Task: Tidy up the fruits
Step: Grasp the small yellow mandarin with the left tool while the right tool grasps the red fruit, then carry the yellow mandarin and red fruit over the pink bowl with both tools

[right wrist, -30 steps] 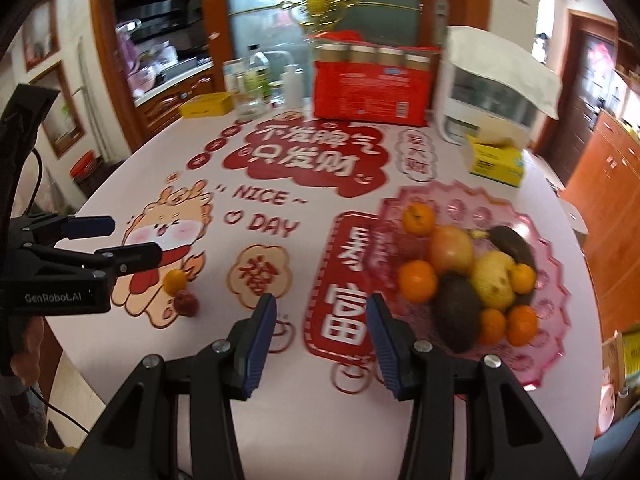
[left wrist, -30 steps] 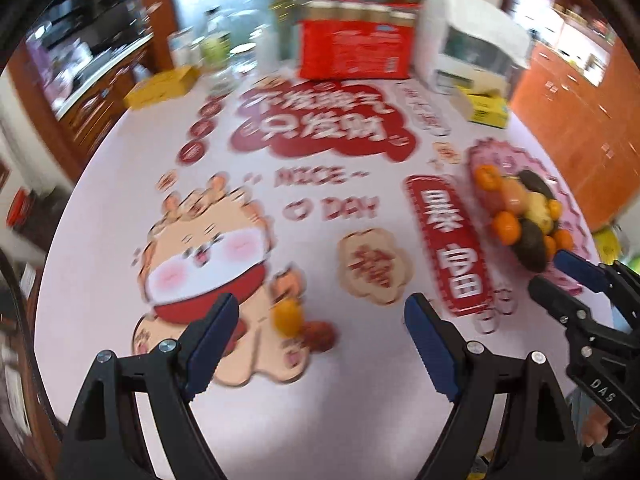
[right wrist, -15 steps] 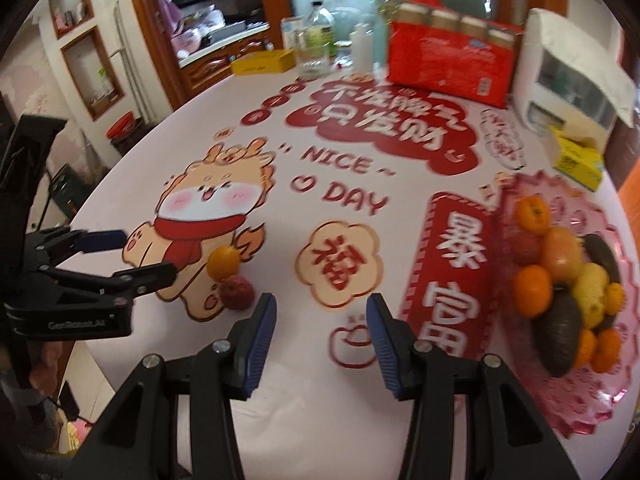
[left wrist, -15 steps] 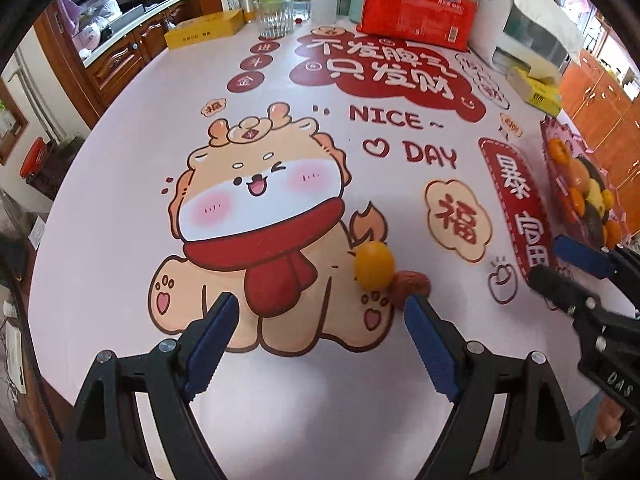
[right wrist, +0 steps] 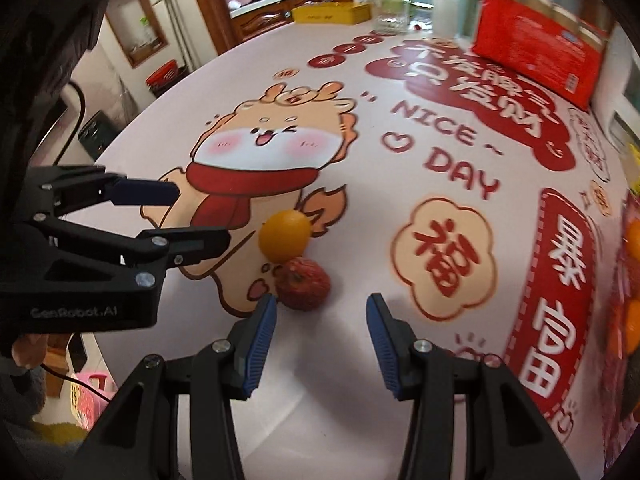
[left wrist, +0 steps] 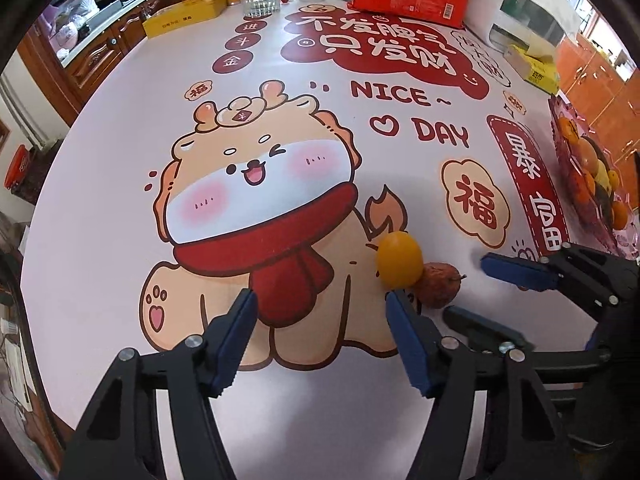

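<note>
Left wrist view: left gripper (left wrist: 320,328) has dropped low, closing on nothing — orange (left wrist: 399,259) just right of its right pad, brown fruit (left wrist: 438,285) touching the orange, right gripper (left wrist: 472,288) beside it, parted, empty. Pickup imminent; plate (left wrist: 560,152) far right.

left gripper (left wrist: 320,320) jaws closing, empty | orange fruit (left wrist: 400,259) touching red fruit (left wrist: 438,285)

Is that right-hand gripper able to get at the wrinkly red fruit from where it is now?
Probably yes. The right gripper hangs just short of the red fruit, jaws apart and empty, nothing between. The yellow fruit touches its far side, and the left gripper, jaws closing on nothing, is close by, which may crowd it.
</note>
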